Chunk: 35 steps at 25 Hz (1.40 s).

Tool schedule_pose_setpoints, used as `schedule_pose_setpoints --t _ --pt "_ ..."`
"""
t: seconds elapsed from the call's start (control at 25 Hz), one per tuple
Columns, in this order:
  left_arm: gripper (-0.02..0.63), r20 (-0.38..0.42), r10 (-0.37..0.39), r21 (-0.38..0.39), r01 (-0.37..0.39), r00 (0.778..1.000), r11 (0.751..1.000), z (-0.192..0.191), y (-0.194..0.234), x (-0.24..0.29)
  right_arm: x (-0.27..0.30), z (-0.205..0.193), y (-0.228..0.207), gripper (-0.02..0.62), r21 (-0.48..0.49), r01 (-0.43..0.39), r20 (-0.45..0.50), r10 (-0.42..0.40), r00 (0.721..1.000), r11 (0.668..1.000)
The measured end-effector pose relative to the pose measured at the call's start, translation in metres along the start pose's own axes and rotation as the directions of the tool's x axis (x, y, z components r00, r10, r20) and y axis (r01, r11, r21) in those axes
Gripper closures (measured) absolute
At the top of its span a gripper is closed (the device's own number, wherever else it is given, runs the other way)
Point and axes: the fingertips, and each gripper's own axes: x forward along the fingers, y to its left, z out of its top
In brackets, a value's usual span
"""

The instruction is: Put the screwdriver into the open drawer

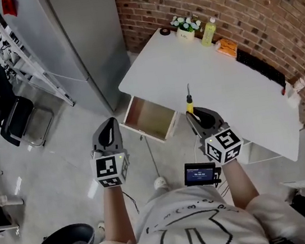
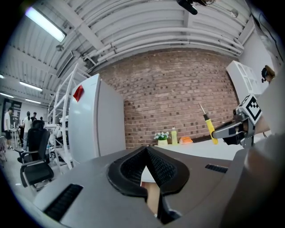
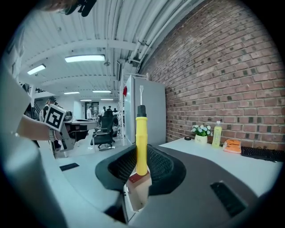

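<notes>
My right gripper [image 1: 192, 115] is shut on the yellow-handled screwdriver [image 1: 189, 103], whose metal shaft points up and away over the white table [image 1: 234, 100]. In the right gripper view the screwdriver [image 3: 141, 138] stands upright between the black pads. The open drawer [image 1: 148, 119] juts from the table's near left corner, its pale wooden inside bare, just left of the right gripper. My left gripper [image 1: 108, 132] hangs over the floor left of the drawer, jaws shut on nothing. The left gripper view shows its closed pads [image 2: 147, 169] and the screwdriver [image 2: 208, 125] at the right.
At the table's far end stand a small flower pot [image 1: 186, 27], a yellow-green bottle [image 1: 208, 32] and an orange item [image 1: 226, 48]. A keyboard [image 1: 261, 68] lies along the brick wall. A grey fridge [image 1: 72, 39] stands left of the table, office chairs [image 1: 10, 120] further left.
</notes>
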Motion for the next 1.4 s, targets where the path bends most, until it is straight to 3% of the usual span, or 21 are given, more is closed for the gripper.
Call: schedule_pose_setpoints --t 0.4,0.8,1.0,1.24,1.4 --pt "0.595 -0.034 0.022 -0.021 -0.023 0.999 1.000 -0.019 0.032 0.034 0.064 -0.004 -0.014 0.524 0.002 -0.043 -0.036 0.043 0.998 0.999" --pt "0.595 -0.116 0.134 -0.093 -0.145 0.984 0.985 -0.056 0.039 0.038 0.100 -0.030 -0.029 0.525 0.032 -0.149 -0.111 0.152 0.982 0.988" --pt "0.595 -0.177 0.206 -0.119 -0.229 0.962 0.966 -0.082 0.050 0.021 0.121 -0.051 -0.029 0.525 0.052 -0.199 -0.166 0.205 0.964 0.979" --pt "0.595 -0.242 0.324 -0.135 -0.362 0.915 0.922 -0.106 0.079 -0.019 0.154 -0.063 -0.005 0.525 0.051 -0.296 -0.218 0.300 0.929 0.954" --pt "0.595 -0.284 0.353 -0.152 -0.406 0.891 0.901 -0.125 0.087 -0.036 0.171 -0.072 0.011 0.525 0.044 -0.348 -0.250 0.348 0.904 0.936"
